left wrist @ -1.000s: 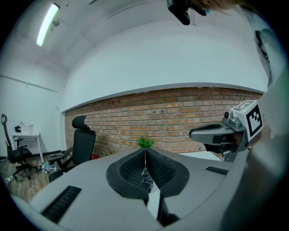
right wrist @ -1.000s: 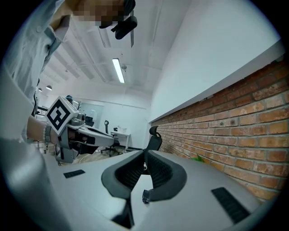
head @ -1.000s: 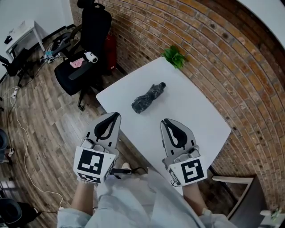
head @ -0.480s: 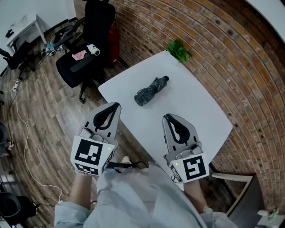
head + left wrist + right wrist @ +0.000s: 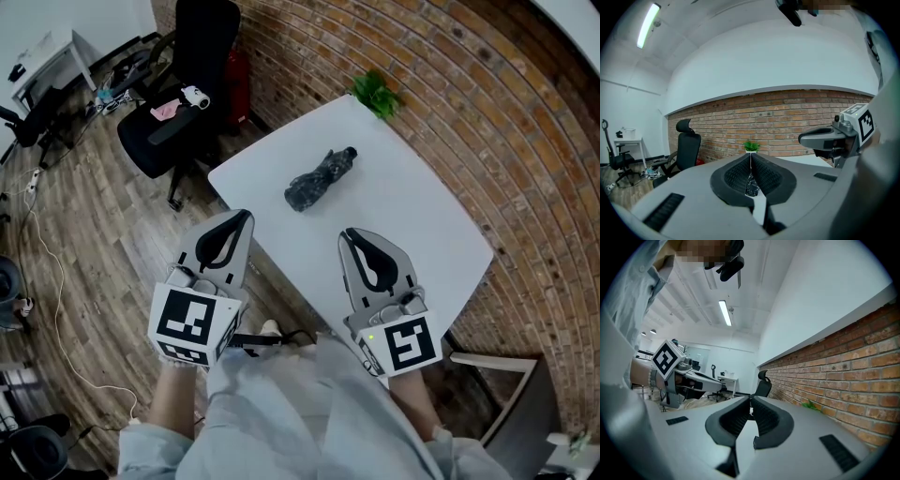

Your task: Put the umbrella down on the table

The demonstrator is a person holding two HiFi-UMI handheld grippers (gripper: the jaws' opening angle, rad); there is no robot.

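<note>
A folded black umbrella (image 5: 319, 178) lies on the white table (image 5: 412, 225), toward its far left part; through the left gripper's jaws I see a piece of the umbrella (image 5: 752, 183). My left gripper (image 5: 246, 217) hangs shut and empty off the table's left edge, over the floor. The right gripper (image 5: 349, 234) hovers above the table's near edge, jaws together, nothing in them. Both are well short of the umbrella. In the left gripper view the right gripper (image 5: 806, 138) shows at the right.
A small green plant (image 5: 375, 94) stands at the table's far corner by the brick wall. A black office chair (image 5: 178, 112) with small items on its seat stands left of the table. Cables run across the wooden floor, and a white desk (image 5: 42, 66) is far left.
The view has shifted slightly, so the table and umbrella sit a bit higher and further right in the picture. Both grippers stay shut, in much the same place.
</note>
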